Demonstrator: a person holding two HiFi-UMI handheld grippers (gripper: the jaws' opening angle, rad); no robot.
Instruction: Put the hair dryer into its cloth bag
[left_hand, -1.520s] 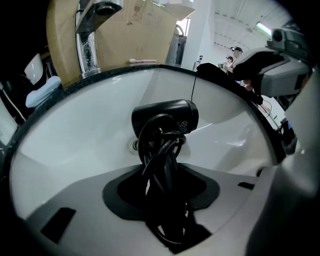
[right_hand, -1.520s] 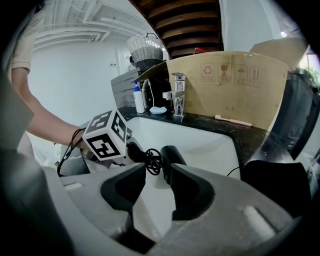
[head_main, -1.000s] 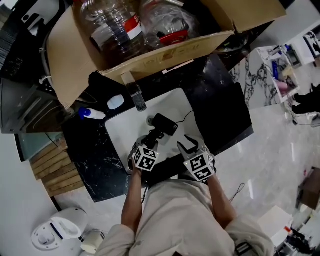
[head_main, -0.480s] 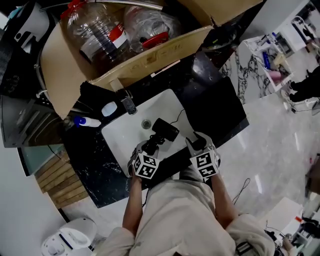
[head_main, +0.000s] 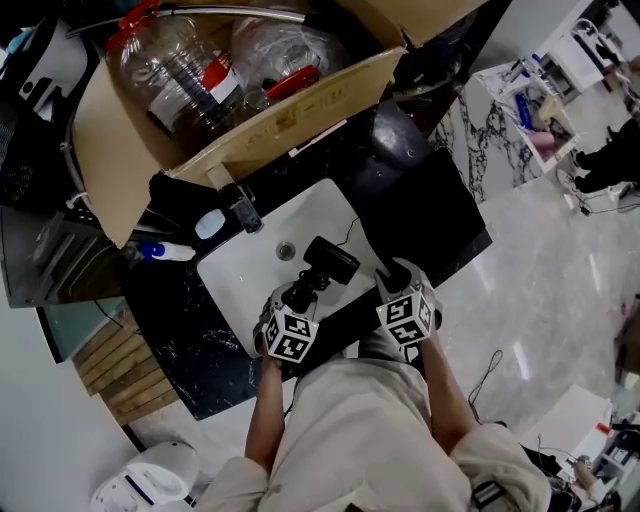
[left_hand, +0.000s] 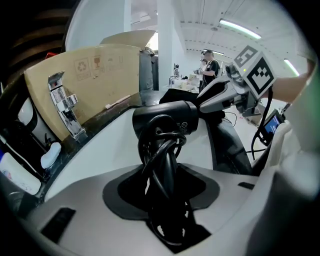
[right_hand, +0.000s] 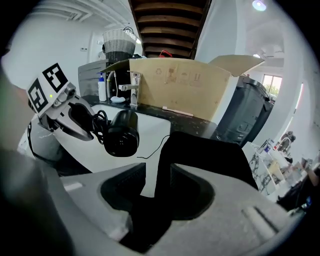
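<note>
The black hair dryer (head_main: 330, 260), its cord wound round the handle, hangs over the white sink basin (head_main: 245, 275). My left gripper (head_main: 303, 292) is shut on that handle and cord (left_hand: 162, 175), with the barrel (left_hand: 165, 117) pointing right. In the right gripper view the dryer (right_hand: 121, 134) shows at the left. My right gripper (head_main: 393, 275) is at the basin's right rim. It is shut on a fold of the black cloth bag (right_hand: 200, 155), which runs up between its jaws (right_hand: 155, 200) and lies on the dark counter. The bag's opening is hidden.
A chrome faucet (head_main: 240, 205) stands at the basin's far edge, with a white soap (head_main: 208, 225) and a blue-capped bottle (head_main: 165, 252) to its left. An open cardboard box (head_main: 300, 110) holding plastic jugs fills the counter behind. The black marbled counter (head_main: 440, 210) extends right.
The right gripper, open a second ago, has moved to the basin's right rim and shut on the black bag. The left gripper has lifted the dryer slightly.
</note>
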